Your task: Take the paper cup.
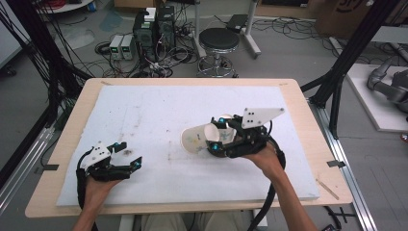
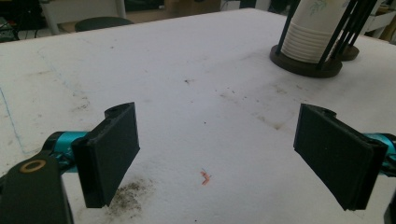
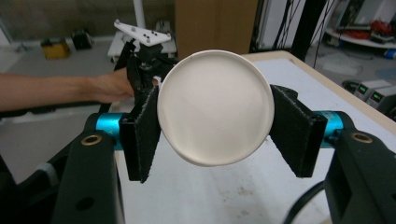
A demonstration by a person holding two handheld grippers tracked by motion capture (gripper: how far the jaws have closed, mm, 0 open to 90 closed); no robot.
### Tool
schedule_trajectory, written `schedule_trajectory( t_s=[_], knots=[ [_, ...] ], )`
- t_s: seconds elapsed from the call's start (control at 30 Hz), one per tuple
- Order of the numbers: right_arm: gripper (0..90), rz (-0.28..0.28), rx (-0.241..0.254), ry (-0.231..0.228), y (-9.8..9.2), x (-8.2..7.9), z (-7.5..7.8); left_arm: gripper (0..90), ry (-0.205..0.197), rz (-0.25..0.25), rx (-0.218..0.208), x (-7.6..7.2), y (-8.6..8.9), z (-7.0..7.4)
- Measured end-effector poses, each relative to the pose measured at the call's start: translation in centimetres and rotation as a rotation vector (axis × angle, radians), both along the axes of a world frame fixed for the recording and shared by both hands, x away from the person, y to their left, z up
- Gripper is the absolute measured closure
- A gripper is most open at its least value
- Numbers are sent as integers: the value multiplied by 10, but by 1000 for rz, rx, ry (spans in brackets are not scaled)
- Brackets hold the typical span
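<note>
1. Left gripper [image 1: 126, 155] rests low over the white foam mat [image 1: 144, 110], jaws spread wide with nothing between them
2. Right gripper [image 1: 217, 134] pinches a paper cup [image 1: 198, 138] between its jaws, the cup lying sideways, base toward its camera

White mat [image 1: 144, 110] open throughout, cup holder [image 2: 306, 63] ahead of left tongs [image 2: 233, 154]

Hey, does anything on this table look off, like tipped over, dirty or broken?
Nothing is broken or spilled. The paper cup lies on its side, but only because the right claw is clamped on it. The white mat is grubby: a dark smudge and a small red fleck by the open left claw.
</note>
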State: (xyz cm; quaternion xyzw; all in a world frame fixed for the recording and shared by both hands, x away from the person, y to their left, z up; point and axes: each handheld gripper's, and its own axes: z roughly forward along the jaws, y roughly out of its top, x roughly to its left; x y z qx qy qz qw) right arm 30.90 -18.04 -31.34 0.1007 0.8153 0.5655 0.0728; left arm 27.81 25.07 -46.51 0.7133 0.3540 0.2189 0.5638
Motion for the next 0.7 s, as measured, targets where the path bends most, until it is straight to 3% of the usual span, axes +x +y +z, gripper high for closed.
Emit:
schedule_trajectory(
  t_s=[0.1,0.23,0.57,0.7],
  knots=[
    [381,6,43,5,1,-5,-17,140,3,0,1,0,0,0],
    [381,28,51,17,4,-8,-32,140,-7,0,3,-1,0,0],
    [381,30,83,16,9,-14,-50,140,-9,-4,1,-1,0,0],
    [381,33,71,14,10,-17,-57,140,-9,-7,2,-1,0,0]
  ],
)
